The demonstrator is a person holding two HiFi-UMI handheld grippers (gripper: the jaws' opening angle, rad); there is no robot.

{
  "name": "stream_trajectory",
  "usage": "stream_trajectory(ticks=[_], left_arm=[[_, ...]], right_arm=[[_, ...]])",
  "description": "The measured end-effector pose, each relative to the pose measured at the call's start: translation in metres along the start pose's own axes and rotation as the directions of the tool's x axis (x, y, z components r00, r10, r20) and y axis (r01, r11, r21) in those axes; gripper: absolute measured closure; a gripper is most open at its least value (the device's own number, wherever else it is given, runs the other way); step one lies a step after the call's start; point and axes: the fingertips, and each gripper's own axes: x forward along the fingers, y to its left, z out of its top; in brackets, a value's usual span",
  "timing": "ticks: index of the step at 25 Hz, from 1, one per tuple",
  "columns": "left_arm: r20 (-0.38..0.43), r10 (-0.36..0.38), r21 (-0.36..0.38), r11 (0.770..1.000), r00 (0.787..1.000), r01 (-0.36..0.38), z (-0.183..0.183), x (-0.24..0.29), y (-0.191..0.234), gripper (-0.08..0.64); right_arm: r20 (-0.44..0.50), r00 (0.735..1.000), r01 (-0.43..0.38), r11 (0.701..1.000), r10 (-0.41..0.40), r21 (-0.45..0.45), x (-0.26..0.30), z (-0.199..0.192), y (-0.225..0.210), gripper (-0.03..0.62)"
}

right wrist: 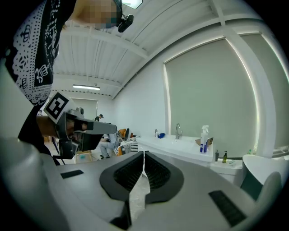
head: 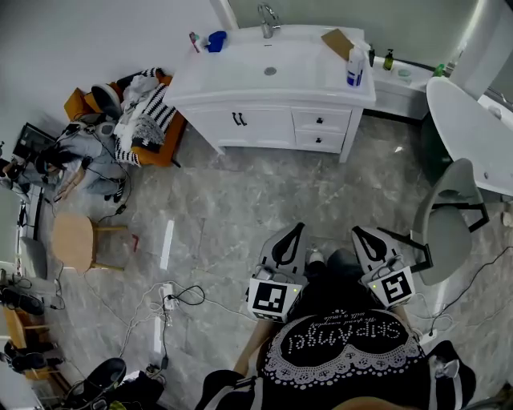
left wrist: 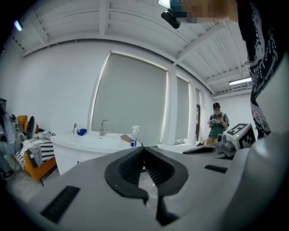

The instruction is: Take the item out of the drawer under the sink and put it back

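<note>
White wooden sink cabinet (head: 240,88) stands at twelve o'clock in the head view. Its two small black-knobbed drawers (head: 333,122) are shut, so any item is hidden. Left gripper (head: 296,229) and right gripper (head: 357,232) sit near six. Left gripper view: jaws pressed together, empty. Right gripper view: jaws likewise together, empty.

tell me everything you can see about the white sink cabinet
The sink cabinet is white, standing on the grey floor against the wall. Its top holds a basin with a metal tap. The front has a door with dark handles and two small drawers with dark knobs, all shut. A spray bottle stands on its right end.
</note>
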Motion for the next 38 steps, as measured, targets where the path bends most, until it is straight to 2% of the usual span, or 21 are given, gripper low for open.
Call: stream_trajectory(ticks=[15,21,27,34,38], left_arm=[[-0.002,0.159,-0.061,0.985,0.987,-0.159,-0.001,0.007,0.037,0.557],[0.011,0.183,-0.071,0.981,0.983,-0.181,0.006,0.045,0.047,0.557],[0.063,0.199,-0.089,0.977,0.978,-0.193,0.025,0.071,0.051,0.555],[0.047,0.250,-0.092,0.965,0.967,-0.245,0.022,0.074,0.062,0.555],[0.020,0.259,-0.097,0.962,0.966,-0.256,0.017,0.072,0.069,0.555]], right_arm=[[-0.021,0.988,-0.152,0.988,0.151,-0.040,0.049,0.008,-0.010,0.572],[-0.031,0.983,-0.183,0.981,0.181,-0.070,0.073,0.010,-0.041,0.572],[-0.041,0.976,-0.215,0.974,0.212,-0.074,0.093,0.019,-0.067,0.572],[-0.048,0.961,-0.276,0.957,0.272,-0.090,0.109,0.019,-0.068,0.572],[-0.050,0.964,-0.264,0.956,0.260,-0.125,0.113,0.022,-0.067,0.572]])
